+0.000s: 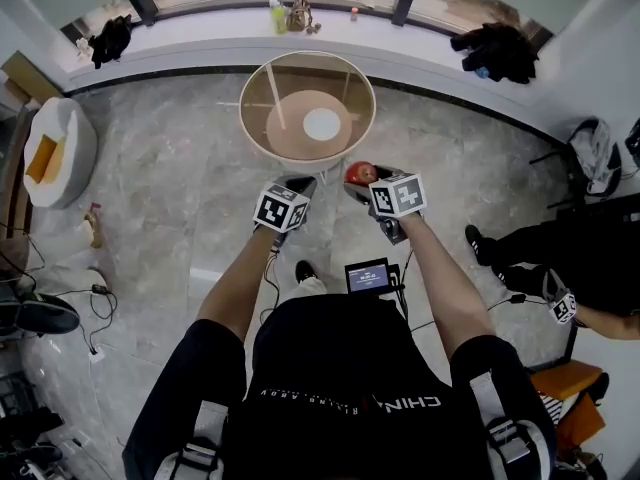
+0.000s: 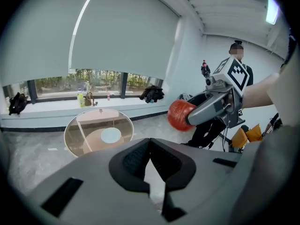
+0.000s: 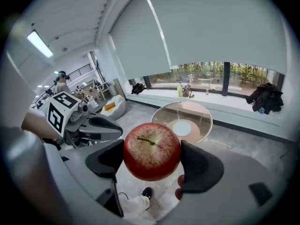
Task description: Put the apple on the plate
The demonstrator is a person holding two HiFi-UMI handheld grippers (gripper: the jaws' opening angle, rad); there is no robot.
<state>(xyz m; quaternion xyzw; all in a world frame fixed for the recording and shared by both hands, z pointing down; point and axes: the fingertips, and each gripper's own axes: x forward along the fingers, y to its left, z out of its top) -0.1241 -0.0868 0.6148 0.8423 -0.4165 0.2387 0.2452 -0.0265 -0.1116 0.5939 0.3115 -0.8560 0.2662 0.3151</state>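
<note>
A red apple (image 3: 152, 151) with a yellowish top sits clamped between the jaws of my right gripper (image 3: 151, 159), stem facing the camera. In the head view the apple (image 1: 360, 173) shows just ahead of the right gripper (image 1: 362, 182), short of the round glass table (image 1: 254, 118). A white plate (image 1: 322, 124) lies on the table's lower wooden shelf, also seen as a pale disc, the plate (image 3: 182, 127). My left gripper (image 2: 149, 164) is shut with nothing in it, and hangs beside the right one (image 2: 213, 104).
A windowsill with bottles (image 1: 277, 13) and dark clothing (image 1: 497, 50) runs behind the table. A white beanbag (image 1: 58, 150) sits at the left, cables (image 1: 95, 313) trail on the marble floor, and a second person (image 1: 575, 268) stands at the right.
</note>
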